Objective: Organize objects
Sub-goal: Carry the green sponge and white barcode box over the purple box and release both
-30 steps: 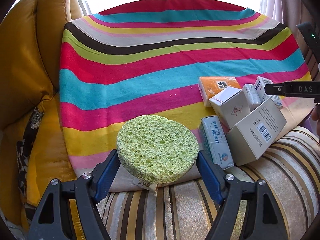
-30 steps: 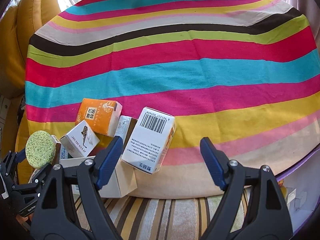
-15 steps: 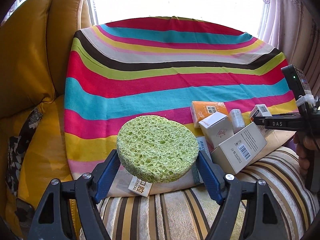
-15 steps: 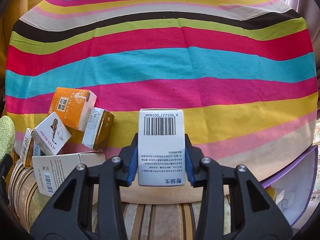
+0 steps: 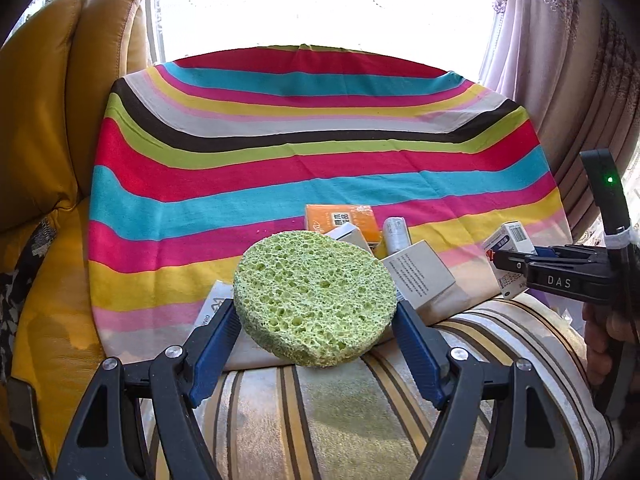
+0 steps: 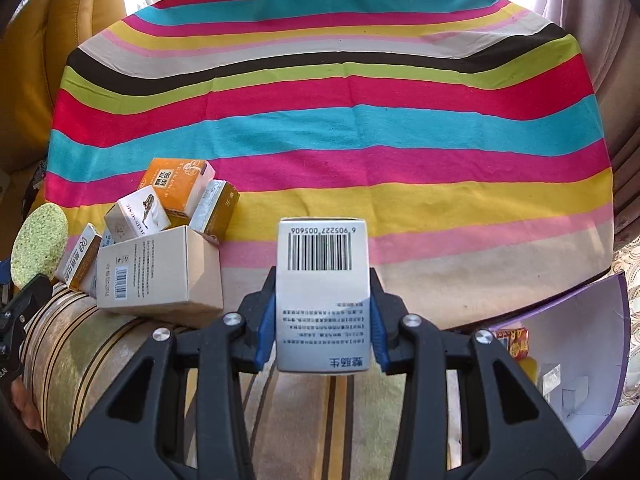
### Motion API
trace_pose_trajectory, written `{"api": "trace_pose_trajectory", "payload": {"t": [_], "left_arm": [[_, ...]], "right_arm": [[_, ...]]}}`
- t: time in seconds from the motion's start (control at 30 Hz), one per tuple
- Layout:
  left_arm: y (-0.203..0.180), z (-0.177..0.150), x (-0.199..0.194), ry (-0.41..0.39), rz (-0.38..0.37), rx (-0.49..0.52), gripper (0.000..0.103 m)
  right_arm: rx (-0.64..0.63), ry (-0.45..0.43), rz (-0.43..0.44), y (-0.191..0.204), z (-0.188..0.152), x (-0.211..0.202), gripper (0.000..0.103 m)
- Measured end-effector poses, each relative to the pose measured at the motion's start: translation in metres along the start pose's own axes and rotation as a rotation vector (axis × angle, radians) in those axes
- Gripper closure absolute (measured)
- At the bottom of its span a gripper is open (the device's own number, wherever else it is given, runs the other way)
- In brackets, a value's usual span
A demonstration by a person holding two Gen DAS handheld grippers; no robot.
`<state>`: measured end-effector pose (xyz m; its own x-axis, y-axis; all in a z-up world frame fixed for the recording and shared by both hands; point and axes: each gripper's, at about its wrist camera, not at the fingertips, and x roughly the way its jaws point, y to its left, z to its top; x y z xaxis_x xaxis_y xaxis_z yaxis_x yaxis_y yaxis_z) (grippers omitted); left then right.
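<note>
My left gripper is shut on a round green sponge, held above the striped cushion edge. My right gripper is shut on a white barcode box, lifted clear of the cloth; the same box shows at the right of the left wrist view. A pile of small boxes lies on the striped cloth: an orange box, a white box with a drawing, a large beige box and others. The sponge appears at the left edge of the right wrist view.
A purple-edged open box with small items inside sits at the lower right. A yellow leather armchair stands at the left and curtains at the right. A striped cushion lies beneath both grippers. A hand holds the right gripper.
My right gripper has closed on the white barcode box and lifted it off the pile to the right. The left gripper has pulled back and up with the sponge.
</note>
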<state>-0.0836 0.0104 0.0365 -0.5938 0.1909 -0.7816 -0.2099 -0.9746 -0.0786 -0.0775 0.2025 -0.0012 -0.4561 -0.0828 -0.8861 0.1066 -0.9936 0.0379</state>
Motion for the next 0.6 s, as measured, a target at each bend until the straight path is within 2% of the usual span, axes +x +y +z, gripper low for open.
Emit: {"api": "trace_pose_trajectory", "payload": {"t": [0.27, 0.6], "left_arm": [[-0.06, -0.002, -0.003, 0.013, -0.088, 0.087, 0.025], [-0.139, -0.006, -0.007, 0.04, -0.197, 0.198, 0.025]], "right_arm": [[0.054, -0.04, 0.011, -0.034, -0.029, -0.039, 0.06], [0.13, -0.057, -0.049, -0.104, -0.074, -0.067, 0.06]]}}
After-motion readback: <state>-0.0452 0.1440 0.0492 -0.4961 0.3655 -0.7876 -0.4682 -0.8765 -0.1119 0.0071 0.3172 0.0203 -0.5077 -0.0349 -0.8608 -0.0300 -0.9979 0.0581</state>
